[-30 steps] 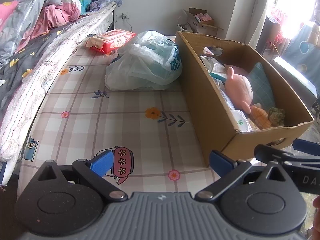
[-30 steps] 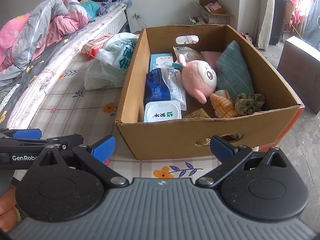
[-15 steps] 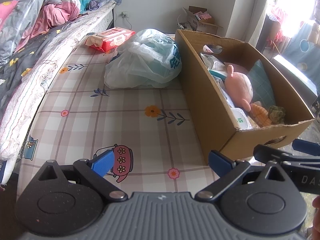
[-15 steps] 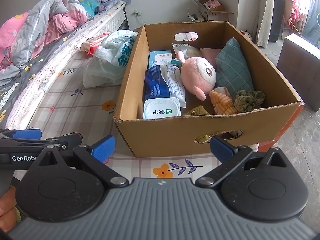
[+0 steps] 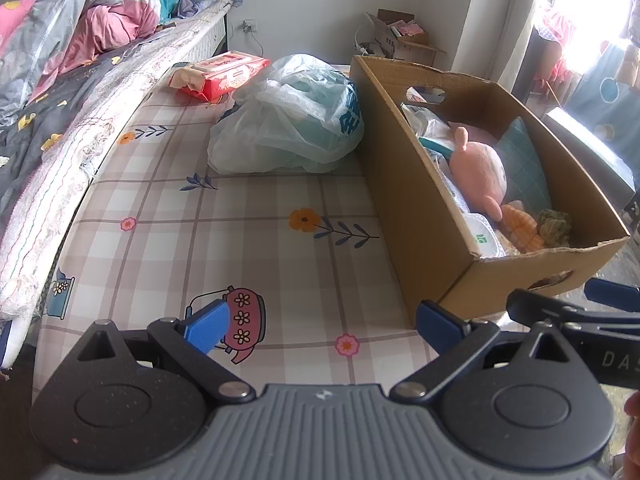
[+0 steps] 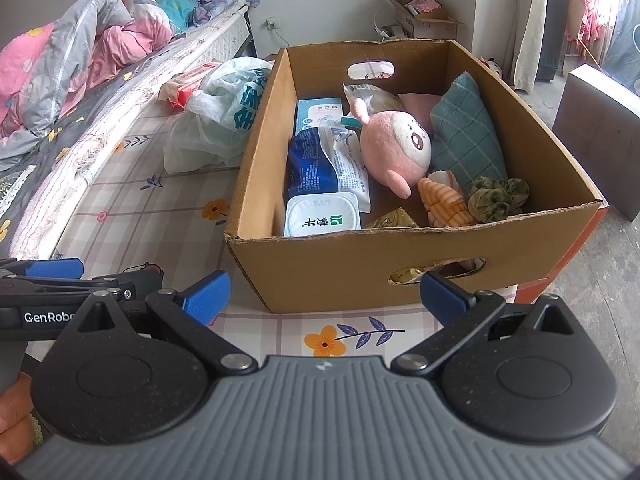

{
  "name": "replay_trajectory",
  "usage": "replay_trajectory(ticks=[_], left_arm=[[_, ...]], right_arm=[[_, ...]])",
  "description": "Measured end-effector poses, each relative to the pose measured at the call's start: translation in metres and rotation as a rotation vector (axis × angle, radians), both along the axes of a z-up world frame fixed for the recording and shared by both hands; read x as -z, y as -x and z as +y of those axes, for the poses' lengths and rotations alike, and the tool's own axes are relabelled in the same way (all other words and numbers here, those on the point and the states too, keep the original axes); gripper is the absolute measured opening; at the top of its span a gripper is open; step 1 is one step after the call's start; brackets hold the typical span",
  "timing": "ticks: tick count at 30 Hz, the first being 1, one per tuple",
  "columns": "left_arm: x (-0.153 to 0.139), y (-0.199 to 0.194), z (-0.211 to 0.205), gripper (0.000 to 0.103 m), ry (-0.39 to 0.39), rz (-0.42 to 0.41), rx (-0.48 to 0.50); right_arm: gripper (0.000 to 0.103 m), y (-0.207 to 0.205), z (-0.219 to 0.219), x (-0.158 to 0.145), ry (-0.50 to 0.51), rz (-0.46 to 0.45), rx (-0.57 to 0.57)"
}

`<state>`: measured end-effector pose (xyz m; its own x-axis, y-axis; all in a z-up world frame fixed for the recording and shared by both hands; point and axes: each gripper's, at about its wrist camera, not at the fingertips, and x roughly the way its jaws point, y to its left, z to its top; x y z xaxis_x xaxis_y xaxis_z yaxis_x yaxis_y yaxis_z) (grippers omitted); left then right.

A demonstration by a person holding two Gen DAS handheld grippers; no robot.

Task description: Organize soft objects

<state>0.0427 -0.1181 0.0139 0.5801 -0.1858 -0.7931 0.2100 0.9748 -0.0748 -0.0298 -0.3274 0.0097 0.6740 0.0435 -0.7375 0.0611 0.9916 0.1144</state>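
Bedroom clutter frames everything I see: a rumpled quilt (image 5: 80,40) on the bed at ten o'clock, a curtained window at two, and between them a checked, flower-printed surface (image 5: 224,240) that carries the work.

On that surface, at about one o'clock from my left hand-held gripper (image 5: 320,322), sits the cardboard box (image 6: 360,268), open-topped so soft things can be dropped in from above. It already holds a pink plush toy (image 6: 394,148), a teal cushion (image 6: 466,140) leaning against the right wall, an orange striped cloth (image 6: 444,200), a green scrunchie (image 6: 498,198) and several flat packets along the left wall. I judge the sorting well along.

Outside the box, at twelve o'clock in the left view, a crumpled plastic bag (image 5: 292,120) slumps just beside the box's left wall; a red wipes pack (image 5: 228,72) lies beyond it at eleven. I think these are the loose items left.

My left hand-held gripper has its blue pads spread wide with nothing between them, hovering over the bare cloth, I suppose ready to reach forward. My right hand-held gripper (image 6: 324,296) is likewise wide open and empty, facing the box's near wall, placed perhaps to steady it or to rearrange what is inside.
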Motion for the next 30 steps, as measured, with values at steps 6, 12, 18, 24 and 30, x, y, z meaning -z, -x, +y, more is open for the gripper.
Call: replay_trajectory(ticks=[6, 12, 18, 24, 30], left_arm=[[0.0012, -0.0010, 0.0006, 0.100, 0.001, 0.006, -0.001], [0.0011, -0.0019, 0.0018, 0.100, 0.007, 0.012, -0.003], [0.0007, -0.0017, 0.0019, 0.100, 0.007, 0.013, -0.004], [0.0008, -0.0020, 0.0016, 0.100, 0.007, 0.014, -0.004], [0.0006, -0.0022, 0.0011, 0.100, 0.006, 0.017, -0.004]], right_arm=[[0.102, -0.0010, 0.0009, 0.0003, 0.002, 0.005, 0.000], [0.102, -0.0016, 0.0015, 0.0000, 0.005, 0.004, -0.001], [0.102, -0.0018, 0.0019, -0.0005, 0.006, 0.005, -0.002], [0.102, -0.0018, 0.0015, -0.0005, 0.006, 0.005, -0.002], [0.102, -0.0022, 0.0011, -0.0006, 0.005, 0.007, -0.001]])
